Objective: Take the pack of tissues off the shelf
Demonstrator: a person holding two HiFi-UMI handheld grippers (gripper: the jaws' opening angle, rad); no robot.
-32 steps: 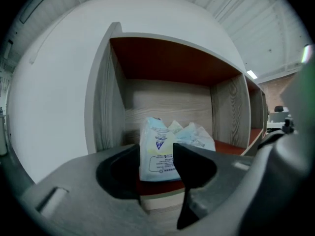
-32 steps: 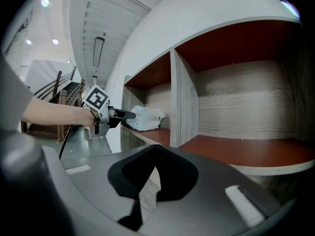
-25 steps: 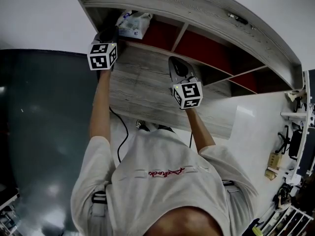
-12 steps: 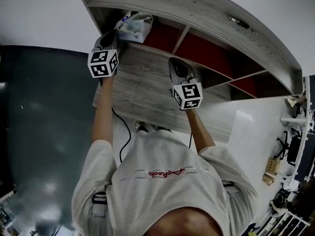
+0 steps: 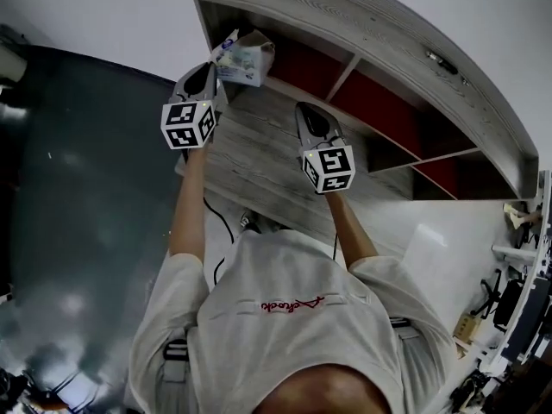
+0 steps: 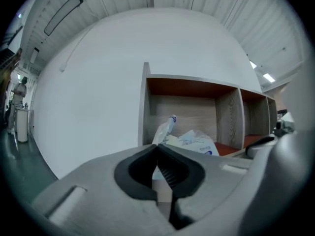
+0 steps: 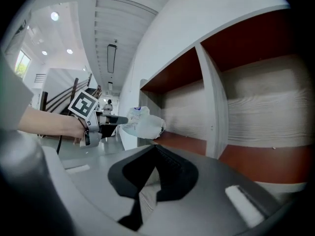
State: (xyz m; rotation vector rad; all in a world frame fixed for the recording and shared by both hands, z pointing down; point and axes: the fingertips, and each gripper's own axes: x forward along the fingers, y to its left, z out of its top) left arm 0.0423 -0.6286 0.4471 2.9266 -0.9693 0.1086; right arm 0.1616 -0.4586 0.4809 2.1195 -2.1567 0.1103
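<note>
The pack of tissues (image 5: 244, 57) is a white plastic-wrapped bundle with blue print. It hangs just in front of the leftmost compartment of the grey wooden shelf (image 5: 362, 26) with red-brown back panels. My left gripper (image 5: 215, 69) is shut on the wrapper's near edge; in the left gripper view the pack (image 6: 191, 141) shows right beyond the closed left gripper (image 6: 157, 145). The right gripper view shows the held pack (image 7: 143, 124) clear of the shelf (image 7: 212, 102). My right gripper (image 5: 304, 112) hovers over the desk board, shut and empty, its tips (image 7: 156, 146) meeting.
A grey wood-grain board (image 5: 259, 158) lies under the shelf. Dark glossy floor (image 5: 78, 197) spreads to the left. White furniture with small clutter (image 5: 509, 283) stands at the right. A black cable (image 5: 217, 231) hangs by the person's left arm.
The left gripper has drawn back from the leftmost compartment with the pack in its jaws, so the pack is off the shelf board. The right gripper has stayed put.
</note>
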